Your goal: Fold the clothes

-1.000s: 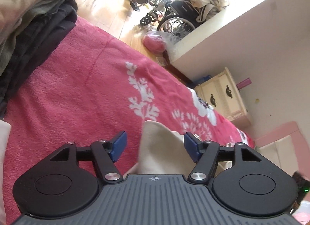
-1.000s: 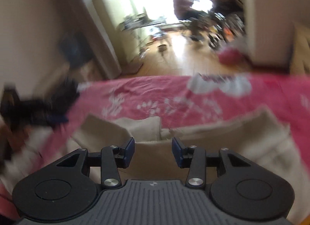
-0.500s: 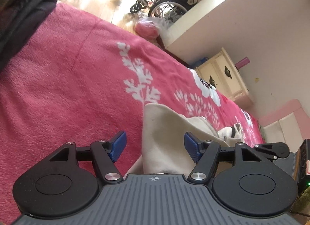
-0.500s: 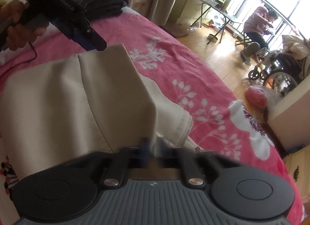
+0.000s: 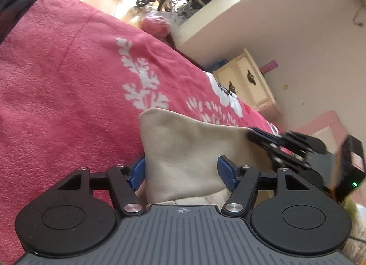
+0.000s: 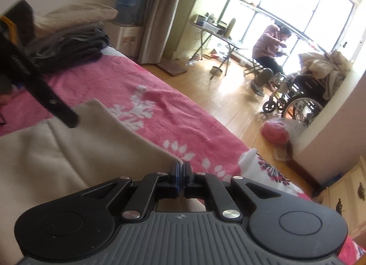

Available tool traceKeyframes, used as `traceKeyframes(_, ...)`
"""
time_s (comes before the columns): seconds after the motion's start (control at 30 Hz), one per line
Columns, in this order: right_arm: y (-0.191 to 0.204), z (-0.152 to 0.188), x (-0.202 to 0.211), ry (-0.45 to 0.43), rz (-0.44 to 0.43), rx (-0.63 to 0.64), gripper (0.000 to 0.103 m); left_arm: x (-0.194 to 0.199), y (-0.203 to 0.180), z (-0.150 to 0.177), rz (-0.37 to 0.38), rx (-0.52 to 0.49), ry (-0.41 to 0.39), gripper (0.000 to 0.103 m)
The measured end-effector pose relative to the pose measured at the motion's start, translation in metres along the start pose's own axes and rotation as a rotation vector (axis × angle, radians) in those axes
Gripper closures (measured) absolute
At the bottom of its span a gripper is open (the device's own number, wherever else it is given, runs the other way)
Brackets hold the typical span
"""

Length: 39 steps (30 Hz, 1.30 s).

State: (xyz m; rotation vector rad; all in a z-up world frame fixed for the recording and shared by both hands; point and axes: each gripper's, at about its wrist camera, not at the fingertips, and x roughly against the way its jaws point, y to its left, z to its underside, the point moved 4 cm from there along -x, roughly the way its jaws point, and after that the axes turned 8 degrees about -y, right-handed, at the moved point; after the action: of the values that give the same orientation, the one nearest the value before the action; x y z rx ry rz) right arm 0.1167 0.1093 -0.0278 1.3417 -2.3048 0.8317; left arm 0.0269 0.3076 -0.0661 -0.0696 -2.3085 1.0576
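A beige garment [image 5: 180,150] lies on the pink floral blanket [image 5: 68,82]. My left gripper [image 5: 181,171] is open, its blue pads on either side of a raised fold of the beige cloth. My right gripper [image 6: 180,179] is shut on the edge of the beige garment [image 6: 68,150]. It shows in the left wrist view as a black tool [image 5: 297,150] pinching the far corner of the fold. The left gripper's finger [image 6: 52,102] rests at the other corner in the right wrist view.
A pile of folded dark and beige clothes [image 6: 68,36] sits on the bed's far left. Past the bed's edge lie a wooden floor, a wheelchair [image 6: 295,98], a red bag [image 6: 274,131] and a seated person [image 6: 267,52]. A cream cabinet [image 5: 247,82] stands by the wall.
My right gripper has shut on the garment's edge and drawn it into a raised fold. The left gripper stays open and has moved closer around the cloth.
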Motion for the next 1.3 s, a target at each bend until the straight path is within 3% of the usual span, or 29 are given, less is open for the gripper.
traceKeyframes(0.27,-0.008,0.026,-0.037,0.045,0.072,-0.127,0.1,-0.003,0.002,0.003,-0.031,0.006,-0.006,0.051)
traceKeyframes(0.37,-0.05,0.025,-0.016,-0.009,0.12,-0.342,0.098,-0.003,0.002,0.004,-0.043,-0.006,-0.007,0.054)
traceKeyframes(0.43,-0.082,0.025,0.003,-0.058,0.15,-0.495,0.087,-0.004,0.003,0.005,-0.052,-0.007,-0.006,0.057)
traceKeyframes(0.47,-0.099,0.029,0.018,-0.083,0.179,-0.552,0.071,-0.004,0.003,0.004,-0.056,-0.006,-0.004,0.057)
traceKeyframes(0.5,-0.117,0.033,0.033,-0.108,0.207,-0.608,0.062,-0.004,0.004,0.004,-0.057,-0.003,-0.002,0.057)
traceKeyframes(0.53,-0.131,0.039,0.046,-0.117,0.234,-0.643,0.062,-0.004,0.004,0.004,-0.057,0.002,-0.001,0.057)
traceKeyframes(0.63,-0.161,0.068,0.073,-0.05,0.268,-0.708,0.06,-0.005,0.005,0.003,-0.059,0.015,0.004,0.057)
traceKeyframes(0.7,-0.17,0.095,0.088,0.021,0.299,-0.759,0.053,-0.004,0.005,0.004,-0.062,0.015,0.005,0.056)
traceKeyframes(0.87,-0.158,0.161,0.141,0.159,0.318,-0.949,0.053,0.002,0.006,0.006,-0.067,0.033,0.005,0.055)
traceKeyframes(1.0,-0.137,0.19,0.18,0.187,0.348,-1.032,0.053,0.007,0.002,0.005,-0.071,0.032,0.002,0.055)
traceKeyframes(1.13,-0.138,0.205,0.201,0.129,0.411,-1.047,0.052,0.006,-0.004,0.002,-0.078,0.003,-0.001,0.055)
traceKeyframes(1.27,-0.165,0.188,0.174,0.076,0.404,-0.908,0.051,-0.002,-0.009,0.002,-0.098,-0.044,-0.001,0.055)
traceKeyframes(1.3,-0.172,0.181,0.165,0.061,0.398,-0.864,0.043,-0.004,-0.01,0.001,-0.102,-0.055,-0.001,0.055)
